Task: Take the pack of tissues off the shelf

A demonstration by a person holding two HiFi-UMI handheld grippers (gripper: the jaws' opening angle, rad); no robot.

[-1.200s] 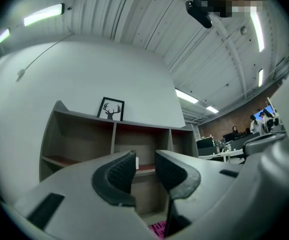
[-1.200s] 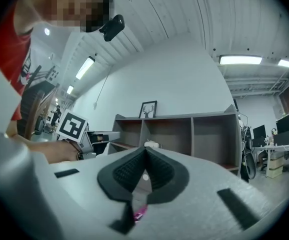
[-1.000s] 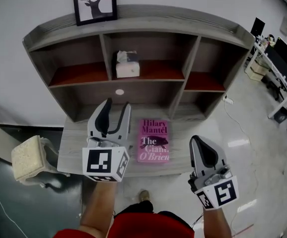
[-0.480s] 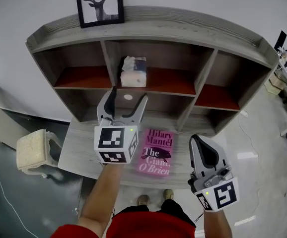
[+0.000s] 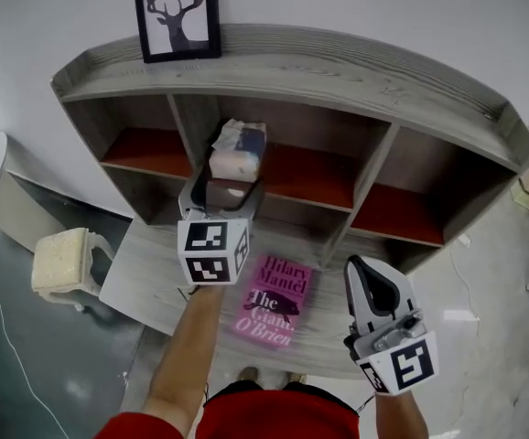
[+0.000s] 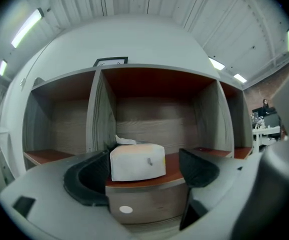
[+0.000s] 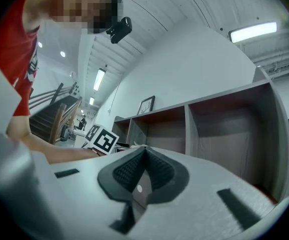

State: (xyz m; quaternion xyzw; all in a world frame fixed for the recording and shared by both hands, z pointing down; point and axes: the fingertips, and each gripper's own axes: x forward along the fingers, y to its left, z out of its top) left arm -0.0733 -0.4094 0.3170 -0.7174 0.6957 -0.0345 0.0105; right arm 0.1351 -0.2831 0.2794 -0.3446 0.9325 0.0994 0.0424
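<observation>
The white pack of tissues (image 5: 238, 153) (image 6: 137, 161) lies at the front of the middle upper shelf compartment (image 5: 310, 176), a tissue sticking out of its top. My left gripper (image 5: 221, 190) (image 6: 143, 170) is raised right in front of it. Its jaws are opening wide and frame the pack in the left gripper view; the pads do not touch it. My right gripper (image 5: 372, 284) (image 7: 143, 170) hangs low at the right over the desk edge, its pads pressed together with nothing between them.
A pink book (image 5: 272, 299) lies on the grey desk (image 5: 145, 282) under the shelf unit. A framed deer picture (image 5: 176, 14) stands on the shelf top. A cream stool (image 5: 63, 263) sits left of the desk. The side compartments (image 5: 138, 144) hold nothing.
My left gripper has risen from over the desk up to the tissue shelf, and its jaws have spread wider. The head view has swung left. The right gripper stays put.
</observation>
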